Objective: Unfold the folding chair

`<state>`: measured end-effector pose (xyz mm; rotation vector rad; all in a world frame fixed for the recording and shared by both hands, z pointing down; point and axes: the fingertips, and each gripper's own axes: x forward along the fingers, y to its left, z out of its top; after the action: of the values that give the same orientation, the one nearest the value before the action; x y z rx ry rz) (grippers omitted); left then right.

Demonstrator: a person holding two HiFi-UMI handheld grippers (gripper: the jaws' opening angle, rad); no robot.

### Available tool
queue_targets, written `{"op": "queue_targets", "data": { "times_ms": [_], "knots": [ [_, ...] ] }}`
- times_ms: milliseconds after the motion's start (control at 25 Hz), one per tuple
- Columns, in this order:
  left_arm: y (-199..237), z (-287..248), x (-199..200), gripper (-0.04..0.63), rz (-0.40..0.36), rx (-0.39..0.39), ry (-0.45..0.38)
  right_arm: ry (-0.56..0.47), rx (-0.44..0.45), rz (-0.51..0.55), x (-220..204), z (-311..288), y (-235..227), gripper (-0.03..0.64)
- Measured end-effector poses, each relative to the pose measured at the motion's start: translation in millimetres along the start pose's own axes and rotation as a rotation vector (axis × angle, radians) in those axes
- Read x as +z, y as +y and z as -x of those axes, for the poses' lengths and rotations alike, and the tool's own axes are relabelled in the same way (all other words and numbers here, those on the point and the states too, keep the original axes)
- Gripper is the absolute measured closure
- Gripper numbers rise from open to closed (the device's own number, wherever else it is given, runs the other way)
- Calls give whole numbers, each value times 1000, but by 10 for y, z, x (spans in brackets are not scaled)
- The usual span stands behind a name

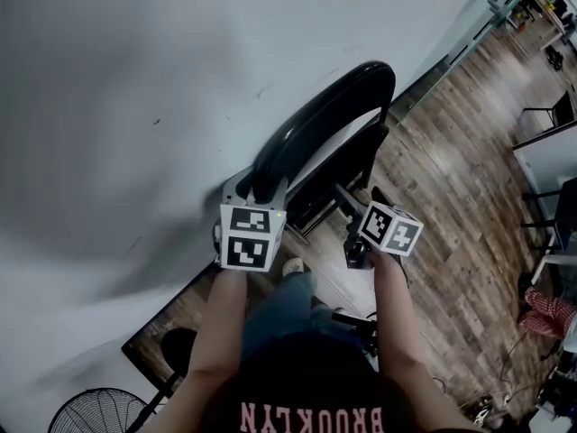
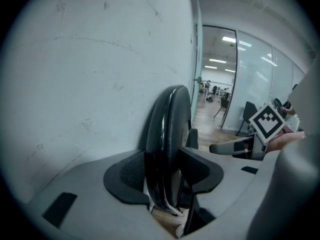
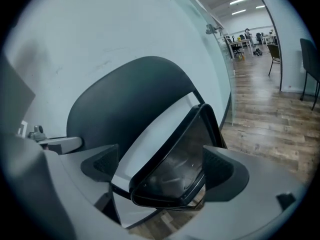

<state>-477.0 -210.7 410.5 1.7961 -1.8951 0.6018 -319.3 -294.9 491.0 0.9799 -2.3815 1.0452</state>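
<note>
A black folding chair (image 1: pixel 329 124) leans folded against the white wall (image 1: pixel 117 106). My left gripper (image 1: pixel 263 190) is shut on the top edge of its curved backrest (image 2: pixel 167 134), which stands edge-on with both pads (image 2: pixel 129 173) pressed against it. My right gripper (image 1: pixel 350 207) is lower and to the right, with its jaws wide on either side of the folded seat (image 3: pixel 172 169). The seat's glossy underside fills the gap; the left pad (image 3: pixel 100 165) stands clear of it. The right gripper (image 2: pixel 240 146) also shows from the left gripper view.
Wood floor (image 1: pixel 460 179) runs to the right, along a glass partition (image 3: pixel 220 59). A floor fan (image 1: pixel 95 411) and a black stand base (image 1: pixel 176 345) sit at the lower left. Desks and dark chairs (image 1: pixel 550 124) stand at the far right. The person's shoe (image 1: pixel 293 266) is near the chair's foot.
</note>
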Motion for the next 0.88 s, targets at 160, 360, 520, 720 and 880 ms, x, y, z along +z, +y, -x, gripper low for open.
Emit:
{"op": "queue_targets", "data": {
  "times_ms": [160,360,520,720,880],
  "knots": [
    [5,-11,6,408,5,5,12,-7,3,-77,-26,-283,-60,125],
    [11,-25,-9,408,8,3,15,-22,34,-187,-54,-614,-114,182],
    [10,-28,-6,408,6,1,12,-8,46,-223,-47,-838,-117,350],
    [4,-15,-13,408,3,2,10,-6,4,-237,-55,-1033,-187,382],
    [7,-23,-13,408,3,4,9,25,-50,-238,-55,-1180,-250,420]
  ]
}}
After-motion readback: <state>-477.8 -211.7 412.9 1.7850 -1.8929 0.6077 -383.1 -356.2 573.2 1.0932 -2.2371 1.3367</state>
